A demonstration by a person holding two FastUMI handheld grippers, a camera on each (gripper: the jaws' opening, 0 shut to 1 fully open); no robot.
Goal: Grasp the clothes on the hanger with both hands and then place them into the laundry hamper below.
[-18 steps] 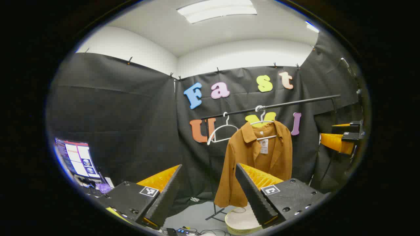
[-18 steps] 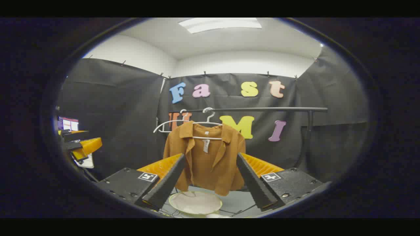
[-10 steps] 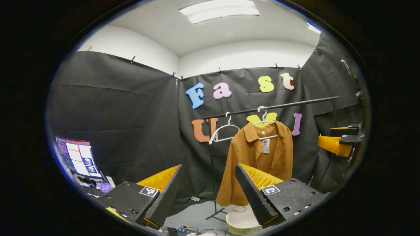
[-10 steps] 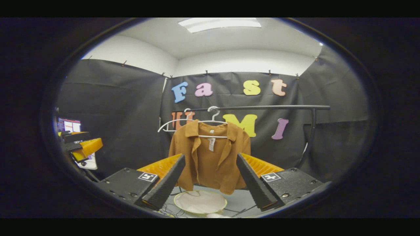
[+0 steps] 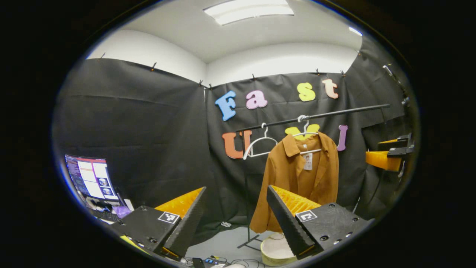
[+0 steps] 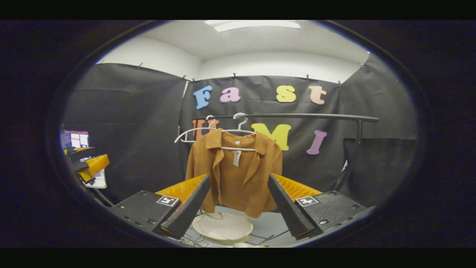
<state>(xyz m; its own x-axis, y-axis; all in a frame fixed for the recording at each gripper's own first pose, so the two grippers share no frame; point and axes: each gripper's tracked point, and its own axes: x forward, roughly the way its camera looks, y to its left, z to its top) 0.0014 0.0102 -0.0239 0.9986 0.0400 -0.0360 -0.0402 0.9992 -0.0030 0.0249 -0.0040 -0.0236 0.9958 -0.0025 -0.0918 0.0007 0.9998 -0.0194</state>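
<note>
- The brown button-up jacket [image 6: 235,175] is hanging on a thin white hanger [image 6: 238,131] from the black metal rail [image 6: 297,116].
- In the right gripper view, the jacket is sitting at 12 o'clock, straight ahead. In the left gripper view, it is at 2 o'clock.
- The round cream laundry hamper [image 6: 222,227] is sitting on the floor right under the jacket.
- The left gripper [image 5: 238,219] is holding its 2 jaws wide apart, with nothing between them.
- The right gripper [image 6: 238,208] is also holding its jaws wide apart and empty.
- I think the reaching step is going on. Both grippers are well apart from the jacket.
- Next, each gripper needs to go forward to 1 shoulder of the jacket and pinch the cloth.
</note>
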